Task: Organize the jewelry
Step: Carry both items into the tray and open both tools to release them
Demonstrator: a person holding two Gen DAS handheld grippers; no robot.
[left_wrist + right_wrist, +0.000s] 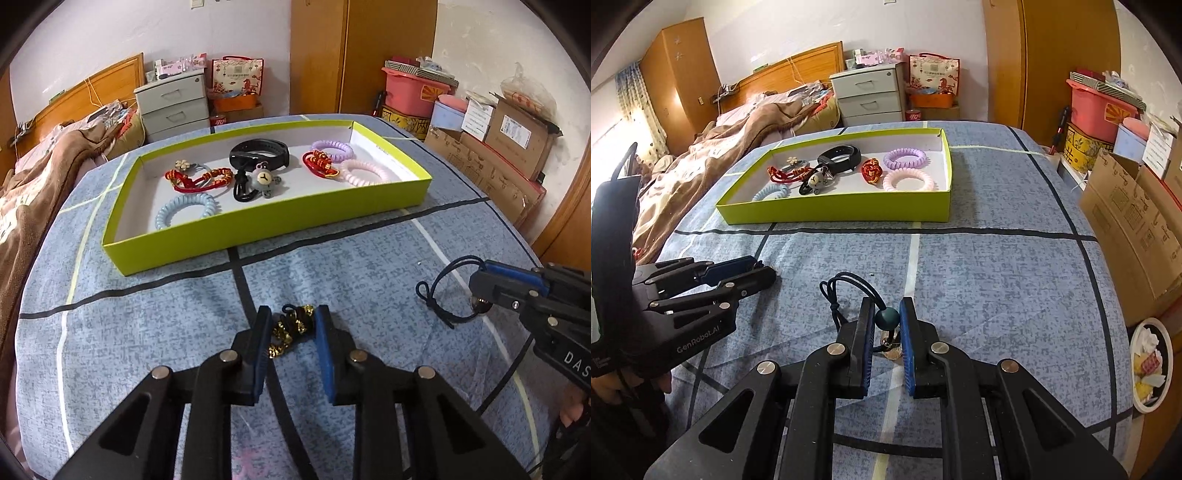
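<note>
on the blue checked bedspread (369,258), short of the lime-green tray (258,236), two pieces are being taken at once. the left gripper (291,325) is closed about a tangle of gold chain and black cord (291,326); whether the pads truly bite cannot be told. the right gripper (886,321) is clamped on the dark teal bead (887,318) of a thin navy cord bracelet (846,291), its loop lying slack on the cloth.

a smooth round bead could be squeezed out sideways from between flat ribbed pads, and the metal charm (888,343) below it left dragging. limp chain links could sag and be snagged on the tray's thin card wall. inside the tray, springy coil hair ties (907,171), red knotted cords (871,170) and a black band (839,157) are crowded, so tangling is likely where the pieces get dropped.
</note>
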